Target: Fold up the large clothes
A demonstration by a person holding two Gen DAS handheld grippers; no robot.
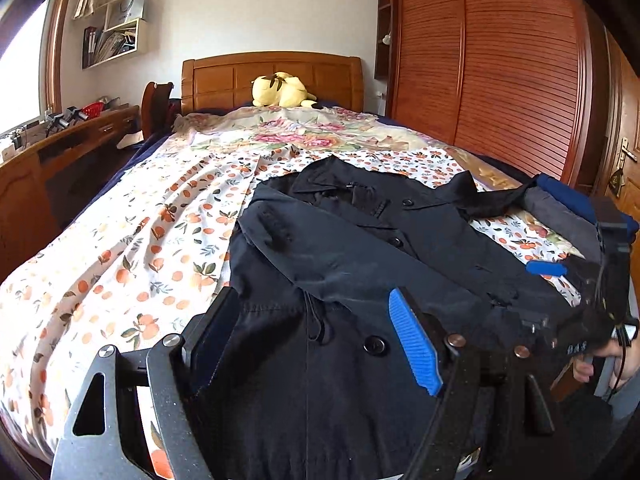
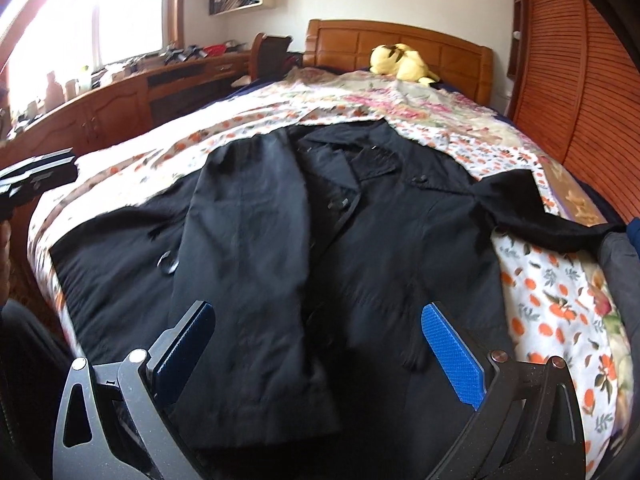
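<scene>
So the big black coat (image 2: 320, 240) is spread out on the bed (image 1: 120, 264), over an orange-print sheet (image 1: 160, 220), collar at the far end toward the headboard (image 1: 272, 76). One sleeve is folded in over the front, the other trails off right. Left tongs (image 1: 308, 336) are gaping open with coat fabric lying between the blue pads, not pinched. Right tongs (image 2: 316, 344) are wide open too, over the near hem. Yellow plush toy (image 1: 280, 90) sits by the headboard, cluttered desk (image 2: 120, 80) on the left.
</scene>
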